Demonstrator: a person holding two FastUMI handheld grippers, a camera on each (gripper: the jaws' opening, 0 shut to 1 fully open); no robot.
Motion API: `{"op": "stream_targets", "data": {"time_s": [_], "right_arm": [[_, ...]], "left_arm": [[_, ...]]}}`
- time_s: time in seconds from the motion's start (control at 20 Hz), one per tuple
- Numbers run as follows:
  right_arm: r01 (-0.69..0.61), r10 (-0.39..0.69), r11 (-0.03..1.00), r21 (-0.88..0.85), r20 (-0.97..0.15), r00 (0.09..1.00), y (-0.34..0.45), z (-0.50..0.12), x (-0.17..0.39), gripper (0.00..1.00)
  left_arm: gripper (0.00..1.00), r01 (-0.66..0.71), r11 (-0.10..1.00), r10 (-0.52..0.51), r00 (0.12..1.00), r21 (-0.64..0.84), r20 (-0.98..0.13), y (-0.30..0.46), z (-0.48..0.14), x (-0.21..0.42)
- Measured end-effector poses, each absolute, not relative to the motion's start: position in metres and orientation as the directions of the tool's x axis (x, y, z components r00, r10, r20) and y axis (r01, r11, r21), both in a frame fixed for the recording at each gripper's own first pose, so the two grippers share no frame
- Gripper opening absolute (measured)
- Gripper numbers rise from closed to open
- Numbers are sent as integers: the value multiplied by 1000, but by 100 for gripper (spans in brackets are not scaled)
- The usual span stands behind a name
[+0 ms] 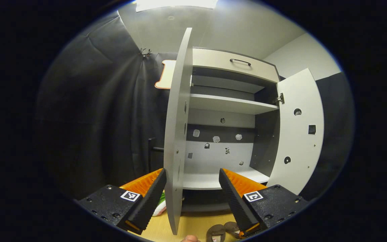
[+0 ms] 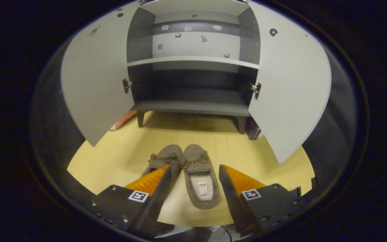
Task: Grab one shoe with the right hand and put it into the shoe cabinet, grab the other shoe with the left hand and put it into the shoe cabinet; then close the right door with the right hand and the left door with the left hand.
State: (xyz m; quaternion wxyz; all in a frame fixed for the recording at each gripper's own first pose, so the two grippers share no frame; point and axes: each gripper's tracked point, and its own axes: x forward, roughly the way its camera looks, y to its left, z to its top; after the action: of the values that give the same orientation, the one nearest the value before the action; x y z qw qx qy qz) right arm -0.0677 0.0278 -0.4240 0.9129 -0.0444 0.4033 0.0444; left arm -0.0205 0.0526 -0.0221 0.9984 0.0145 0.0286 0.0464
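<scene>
On the pale wood floor (image 2: pixel 119 158), 2 shoes (image 2: pixel 186 168) face the open shoe cabinet (image 2: pixel 193 87); both grippers' fingers apart.

Two brown slippers (image 2: pixel 188 168) lie side by side on the floor (image 2: pixel 113 158). One shoe cabinet (image 2: pixel 193 84) has two open doors (image 2: pixel 96 87), one drawer (image 1: pixel 235 64).

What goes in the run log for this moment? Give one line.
stage: pre-grasp | right claw: open above fuzzy brown slippers on floor | left claw: open | grey shoe cabinet: doors open, shelves empty
</scene>
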Motion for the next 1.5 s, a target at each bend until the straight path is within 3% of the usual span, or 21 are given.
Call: {"op": "stream_targets", "data": {"time_s": [0.1, 0.45, 0.65, 0.75, 1.15, 1.25, 1.35, 1.4, 1.5], "right_arm": [[-145, 57, 988, -45, -775, 629, 33, -446, -72, 78], [-205, 34, 975, -83, -860, 509, 38, -519, -69, 80], [-235, 16, 965, -112, -875, 485, 37, -541, -59, 81], [-241, -4, 961, -138, -876, 483, 34, -552, -51, 60], [-225, -11, 966, -131, -883, 469, 38, -566, -21, 57], [-223, 4, 968, -113, -884, 467, 38, -574, -19, 38], [-232, 5, 965, -123, -875, 484, 38, -571, -15, 41], [-234, -2, 964, -128, -881, 473, 39, -573, -16, 23], [-215, -19, 966, -143, -870, 492, 36, -563, -15, 23]], "left_arm": [[96, -92, 995, 94, 993, 32, -66, 55, -25, -23], [96, -76, 996, 80, 994, 46, -78, 50, -27, -20], [96, -81, 995, 86, 993, 58, -80, 48, -29, -18], [96, -90, 994, 95, 993, 69, -73, 47, -31, -16], [93, -131, 988, 136, 989, 87, -65, 48, -31, -14], [95, -142, 986, 148, 987, 89, -66, 49, -31, -14], [94, -150, 984, 157, 985, 94, -68, 48, -31, -13], [94, -153, 983, 161, 985, 101, -69, 48, -32, -13], [94, -154, 982, 162, 984, 110, -68, 48, -33, -13]]}}
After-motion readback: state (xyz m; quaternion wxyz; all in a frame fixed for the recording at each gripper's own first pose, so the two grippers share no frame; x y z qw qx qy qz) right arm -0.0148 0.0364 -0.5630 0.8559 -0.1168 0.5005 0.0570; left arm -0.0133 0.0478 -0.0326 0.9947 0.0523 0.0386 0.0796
